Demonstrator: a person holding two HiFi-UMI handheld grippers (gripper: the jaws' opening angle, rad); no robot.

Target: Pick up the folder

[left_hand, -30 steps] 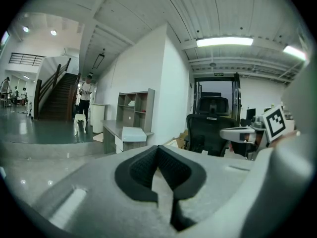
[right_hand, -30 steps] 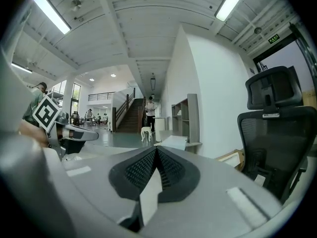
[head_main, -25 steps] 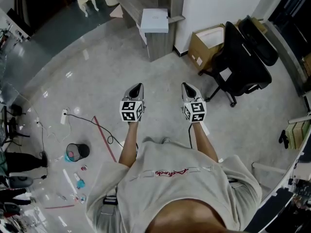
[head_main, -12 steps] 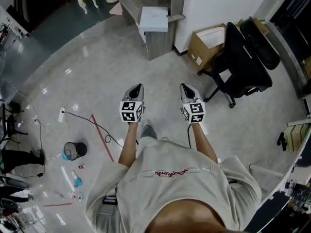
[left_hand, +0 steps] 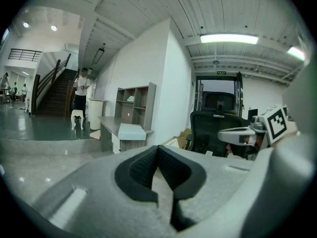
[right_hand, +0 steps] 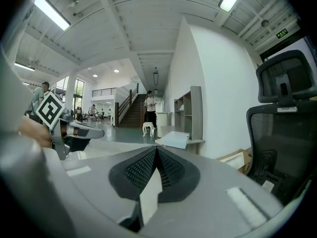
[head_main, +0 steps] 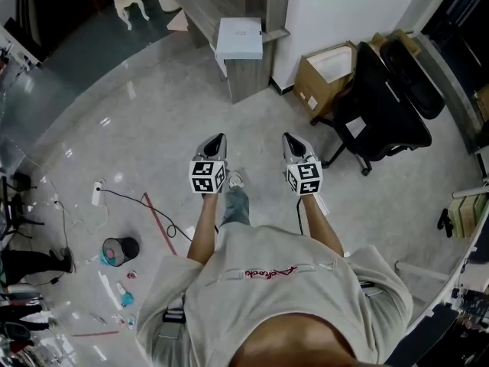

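The folder (head_main: 239,37), a pale blue-white flat case, lies on the end of a grey desk (head_main: 206,2) far ahead of me. It also shows in the left gripper view, folder (left_hand: 131,131), and in the right gripper view, folder (right_hand: 174,139), beyond the jaws. My left gripper (head_main: 220,137) and right gripper (head_main: 288,137) are held side by side at waist height, pointing at the desk, well short of it. Both are shut with nothing between the pads: left gripper (left_hand: 158,148), right gripper (right_hand: 156,148).
A black office chair (head_main: 386,102) and an open cardboard box (head_main: 328,67) stand right of the desk by the white wall. On the floor at left lie a black cable (head_main: 137,197), a red stick (head_main: 159,222) and a small black cup (head_main: 120,248). A person (left_hand: 81,90) stands by the distant stairs.
I have walked forward: the floor clutter has slid back and a foot steps out under the grippers. Both grippers stay shut and level with each other.
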